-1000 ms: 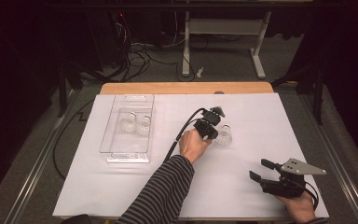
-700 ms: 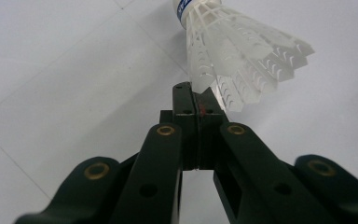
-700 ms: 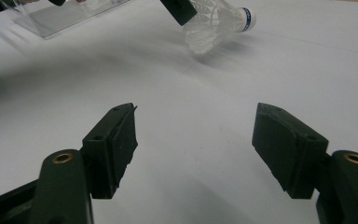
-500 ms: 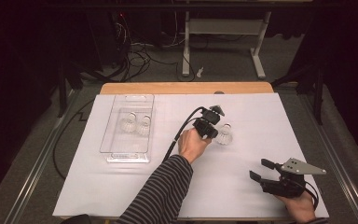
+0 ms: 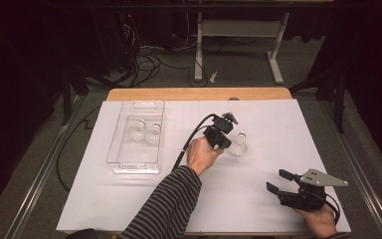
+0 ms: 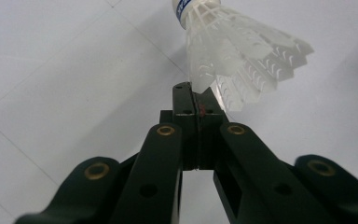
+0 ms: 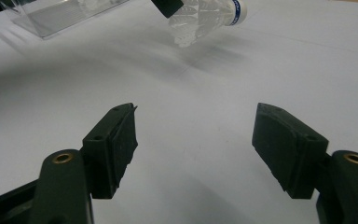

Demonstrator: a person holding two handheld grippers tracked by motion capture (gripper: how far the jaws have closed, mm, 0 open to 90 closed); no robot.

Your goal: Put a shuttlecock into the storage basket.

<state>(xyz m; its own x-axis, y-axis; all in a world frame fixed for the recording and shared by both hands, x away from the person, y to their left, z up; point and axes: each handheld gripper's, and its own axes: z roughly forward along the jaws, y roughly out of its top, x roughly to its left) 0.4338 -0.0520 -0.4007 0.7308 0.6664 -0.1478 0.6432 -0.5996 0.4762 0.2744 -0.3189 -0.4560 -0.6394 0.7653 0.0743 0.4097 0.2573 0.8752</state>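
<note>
1. Over the last second little has changed: the left tool (image 5: 227, 140) has stayed over the middle of the bench (image 5: 278, 119), its jaws clamped on the feather skirt of a shuttlecock (image 5: 238, 145). The left gripper view shows the pads pressed together with one feather edge pinched between them, and the cork end points away.
2. That hold looks secure enough to carry — the step in hand is probably moving this shuttlecock to the clear tray (image 5: 135, 169) at the left of the bench.
3. The right tool (image 5: 286, 188) has not moved; it rests near the front right corner of the bench, jaws wide apart and empty.
4. Count: three shuttlecocks — one gripped, two already in the tray (image 5: 138, 131) (image 5: 153, 132). One tray, two tools.
</note>
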